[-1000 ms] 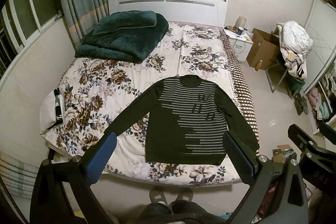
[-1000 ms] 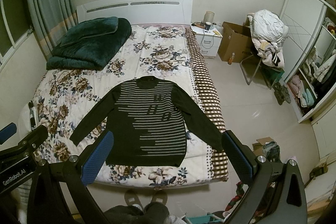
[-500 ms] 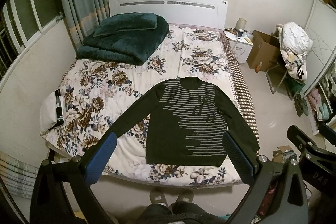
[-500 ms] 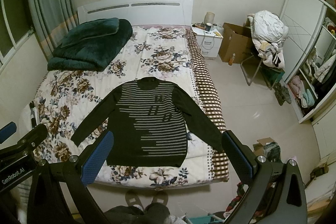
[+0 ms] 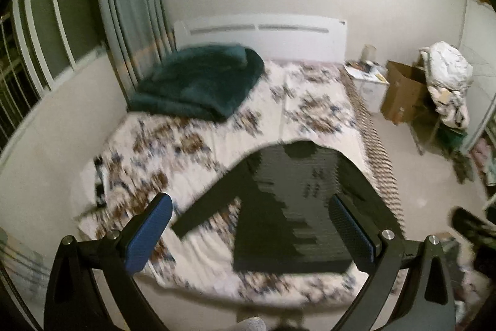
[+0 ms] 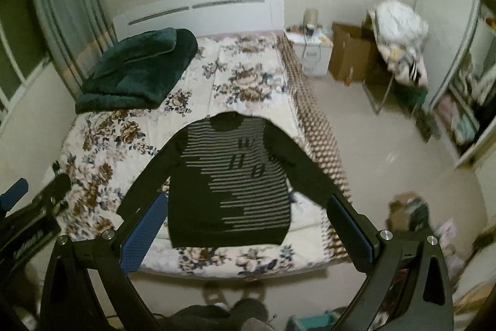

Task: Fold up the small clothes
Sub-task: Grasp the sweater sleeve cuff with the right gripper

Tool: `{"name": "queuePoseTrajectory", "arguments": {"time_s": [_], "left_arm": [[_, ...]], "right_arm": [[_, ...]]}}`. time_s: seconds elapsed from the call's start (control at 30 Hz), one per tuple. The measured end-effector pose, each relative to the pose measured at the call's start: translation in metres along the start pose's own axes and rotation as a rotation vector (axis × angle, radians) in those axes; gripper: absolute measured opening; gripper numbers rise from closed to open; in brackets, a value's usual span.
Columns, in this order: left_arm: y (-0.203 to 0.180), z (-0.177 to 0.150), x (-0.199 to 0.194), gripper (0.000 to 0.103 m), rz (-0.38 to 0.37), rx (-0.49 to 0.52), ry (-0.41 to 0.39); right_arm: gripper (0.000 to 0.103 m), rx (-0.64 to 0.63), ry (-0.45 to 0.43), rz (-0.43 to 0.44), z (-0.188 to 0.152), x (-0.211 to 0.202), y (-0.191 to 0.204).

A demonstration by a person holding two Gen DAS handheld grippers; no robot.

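One bed (image 6: pixel 248 76) is filling most of both views, its floral cover running away from the person toward the white headboard (image 6: pixel 201 8). A folded dark green blanket (image 6: pixel 136 70) is sitting on the far left corner of it, well apart from the work. Off the bed's right side a nightstand (image 6: pixel 311 51) and a cardboard box (image 6: pixel 350 58) are standing on the floor.

The sweater (image 6: pixel 229 182), dark with pale stripes, is lying flat and face up on the near half of the bed, collar pointing at the headboard and hem lying close to the near edge. Its long axis is running straight away from the person, and both sleeves are spreading out and down to either side; the right sleeve is reaching the bed's right edge.

Both tongs are hovering above the foot of the bed, apart from the cloth. The right tongs (image 6: pixel 245 222) are standing wide open and holding nothing, with the hem framed between their blue pads (image 6: pixel 142 238). The left tongs (image 5: pixel 251 233) are likewise gaping and empty; that view is blurring, but the sweater (image 5: pixel 294 207) is sitting ahead and slightly right of them.

Judging by this, the sweater is lying ahead and below both, each tongs being nearer its own side's sleeve, so folding is probably beginning with a sleeve or shoulder.
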State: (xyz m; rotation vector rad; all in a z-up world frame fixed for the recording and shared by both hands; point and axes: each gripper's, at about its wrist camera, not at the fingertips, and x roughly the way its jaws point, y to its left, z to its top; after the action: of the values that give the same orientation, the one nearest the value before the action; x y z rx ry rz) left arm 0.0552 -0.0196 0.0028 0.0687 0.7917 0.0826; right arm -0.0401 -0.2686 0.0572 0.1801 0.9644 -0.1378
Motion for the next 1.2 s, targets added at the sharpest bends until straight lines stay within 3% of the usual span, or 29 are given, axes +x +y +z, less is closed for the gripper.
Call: {"name": "queuePoseTrajectory", "arguments": {"time_s": [0.17, 0.37, 0.53, 0.67, 0.77, 0.87, 0.97, 1.13, 1.2], "left_arm": [[-0.005, -0.008, 0.069, 0.103, 0.049, 0.039, -0.054], [-0.032, -0.027, 0.176, 0.103, 0.017, 0.019, 0.133], [-0.067, -0.058, 0.25, 0.103, 0.091, 0.047, 0.234], [-0.101, -0.083, 0.316, 0.103, 0.17, 0.085, 0.302], [-0.107, -0.107, 0.363, 0.103, 0.19, 0.074, 0.367], [-0.12, -0.132, 0.414, 0.103, 0.206, 0.056, 0.432], [-0.132, -0.153, 0.455, 0.103, 0.23, 0.032, 0.479], [-0.151, -0.177, 0.511, 0.103, 0.213, -0.005, 0.54], [-0.16, -0.183, 0.526, 0.103, 0.201, 0.008, 0.545]], "right_arm": [[0.103, 0.25, 0.088, -0.055, 0.004, 0.074, -0.066], [0.103, 0.581, 0.201, -0.162, -0.043, 0.184, -0.189], [0.098, 0.76, 0.282, -0.2, -0.096, 0.286, -0.302], [0.098, 0.891, 0.342, -0.18, -0.136, 0.398, -0.39], [0.098, 0.982, 0.368, -0.18, -0.165, 0.478, -0.439], [0.098, 1.068, 0.369, -0.185, -0.195, 0.544, -0.477], [0.098, 1.17, 0.356, -0.138, -0.22, 0.588, -0.495], [0.098, 1.313, 0.253, -0.02, -0.242, 0.632, -0.506], [0.098, 1.337, 0.212, -0.023, -0.242, 0.64, -0.505]]}}
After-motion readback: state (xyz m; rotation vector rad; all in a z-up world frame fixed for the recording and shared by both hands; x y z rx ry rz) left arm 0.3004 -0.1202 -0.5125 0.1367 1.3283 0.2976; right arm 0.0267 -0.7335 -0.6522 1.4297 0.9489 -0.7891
